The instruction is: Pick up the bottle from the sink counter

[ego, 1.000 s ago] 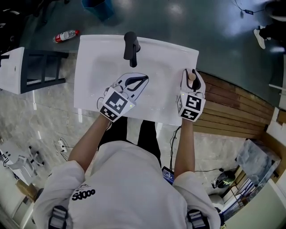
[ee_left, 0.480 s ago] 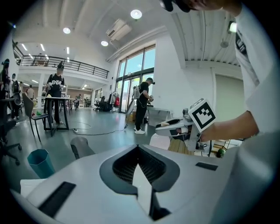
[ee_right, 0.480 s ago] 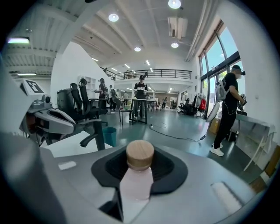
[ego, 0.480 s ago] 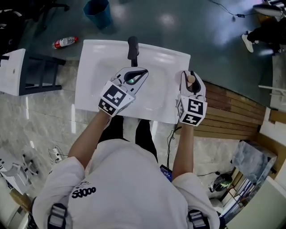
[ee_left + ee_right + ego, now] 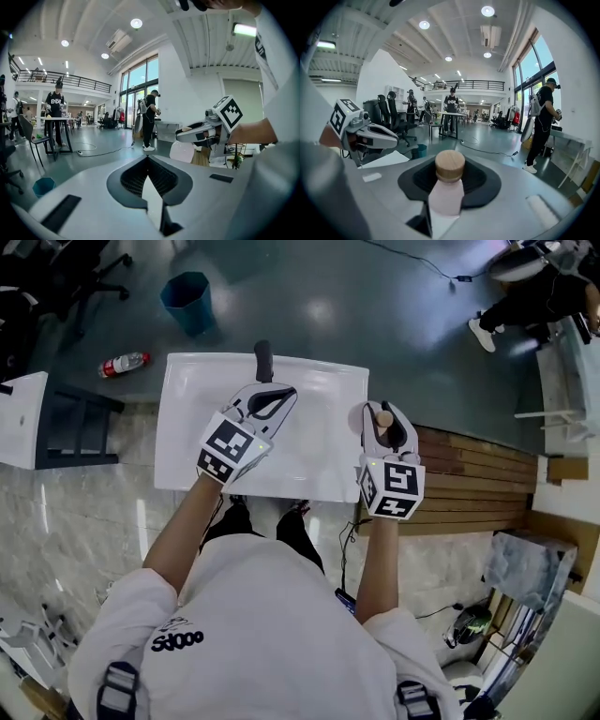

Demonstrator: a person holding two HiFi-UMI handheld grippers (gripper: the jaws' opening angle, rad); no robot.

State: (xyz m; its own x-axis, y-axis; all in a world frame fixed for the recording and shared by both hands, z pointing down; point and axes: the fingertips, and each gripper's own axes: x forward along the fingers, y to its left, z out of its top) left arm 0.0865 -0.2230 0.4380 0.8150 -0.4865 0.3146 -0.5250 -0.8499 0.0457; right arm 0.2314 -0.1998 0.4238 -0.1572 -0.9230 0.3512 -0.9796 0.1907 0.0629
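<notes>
A pale pink bottle [image 5: 446, 197] with a round wooden cap [image 5: 382, 416] stands upright between the jaws of my right gripper [image 5: 380, 420], which is shut on it and holds it above the right end of the white sink counter [image 5: 187, 460]. My left gripper [image 5: 274, 397] hovers over the basin just in front of the black faucet [image 5: 263, 360]. Its fingertips meet and nothing is in them. The left gripper view, looking out along its jaws [image 5: 147, 161], shows the right gripper [image 5: 206, 132] to the right with the bottle in it.
A wooden slatted platform [image 5: 473, 484] lies right of the counter. On the dark floor beyond are a blue bin [image 5: 187, 298] and a plastic bottle [image 5: 122, 364]. A black frame [image 5: 70, 432] stands at the left. People and tables fill the hall behind.
The counter now looks smaller and farther below both grippers. The left gripper has shifted toward the faucet. The right gripper still holds the bottle.
</notes>
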